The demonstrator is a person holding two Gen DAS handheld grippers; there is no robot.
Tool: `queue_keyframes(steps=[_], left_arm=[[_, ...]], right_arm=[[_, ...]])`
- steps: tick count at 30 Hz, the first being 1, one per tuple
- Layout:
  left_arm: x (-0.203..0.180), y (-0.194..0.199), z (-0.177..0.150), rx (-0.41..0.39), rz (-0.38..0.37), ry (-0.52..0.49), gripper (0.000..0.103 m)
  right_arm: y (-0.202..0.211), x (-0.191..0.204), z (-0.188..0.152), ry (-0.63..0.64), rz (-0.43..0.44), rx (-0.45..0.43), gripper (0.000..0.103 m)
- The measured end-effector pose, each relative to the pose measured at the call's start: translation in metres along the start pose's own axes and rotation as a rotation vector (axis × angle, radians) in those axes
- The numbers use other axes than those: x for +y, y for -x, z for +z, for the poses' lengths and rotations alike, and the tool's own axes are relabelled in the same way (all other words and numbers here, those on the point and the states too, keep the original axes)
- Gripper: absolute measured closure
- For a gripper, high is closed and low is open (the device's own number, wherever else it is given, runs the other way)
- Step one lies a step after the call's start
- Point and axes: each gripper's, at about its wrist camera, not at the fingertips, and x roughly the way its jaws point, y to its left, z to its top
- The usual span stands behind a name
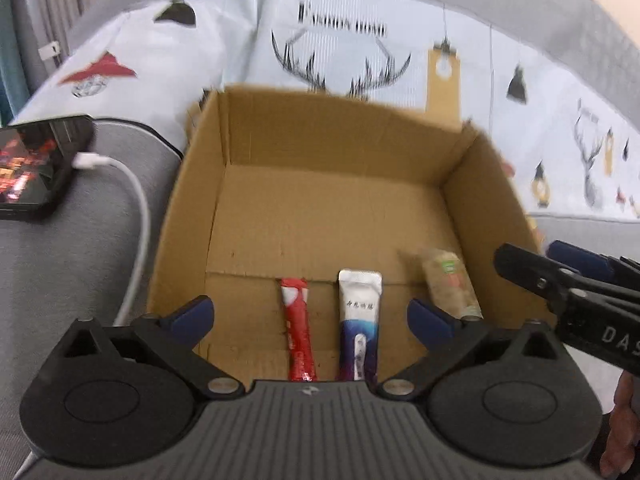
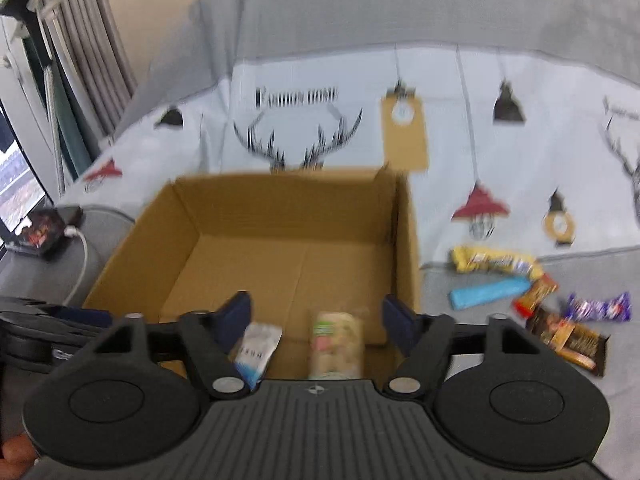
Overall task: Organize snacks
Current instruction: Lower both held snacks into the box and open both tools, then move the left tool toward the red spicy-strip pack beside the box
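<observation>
Cardboard box [image 1: 332,200] holds 3 snacks along its near wall: red stick pack [image 1: 298,332], white-blue pouch [image 1: 359,332], beige wrapped bar [image 1: 450,284]. Left gripper [image 1: 310,312] and right gripper [image 2: 316,316] both spread, nothing held, above the box's near edge. 5 more snacks [image 2: 532,292] lie right of the box.

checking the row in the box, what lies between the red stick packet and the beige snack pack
The white and blue sachet lies between the red stick packet and the beige snack pack, on the cardboard box floor, in the left wrist view.
</observation>
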Motion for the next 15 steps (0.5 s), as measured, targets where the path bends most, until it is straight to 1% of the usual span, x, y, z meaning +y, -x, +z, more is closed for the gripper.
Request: queue_keyframes(steps=[2,4,7,9,12,15], left_arm=[[0.001,0.010,-0.005,0.005,-0.003,0.011,0.000],[0.001,0.024,-0.017,0.011,0.000,0.028,0.000],[-0.004,0.047,-0.045,0.004,0.003,0.024,0.000],[-0.011,0.064,-0.066,0.003,0.019,0.015,0.000],[-0.020,0.089,-0.094,-0.015,0.047,0.010,0.000],[-0.028,0.116,-0.114,-0.055,0.067,0.021,0.000]], right_arm=[[0.014,-0.004,0.000,0.004,-0.002,-0.009,0.022],[0.033,-0.008,-0.007,-0.010,0.006,0.009,0.019],[0.065,-0.006,-0.027,-0.007,0.029,0.046,0.017],[0.085,-0.001,-0.042,0.016,0.024,0.056,0.015],[0.118,0.008,-0.062,0.047,-0.001,0.046,0.013],[0.146,0.014,-0.074,0.073,-0.015,0.014,0.012]])
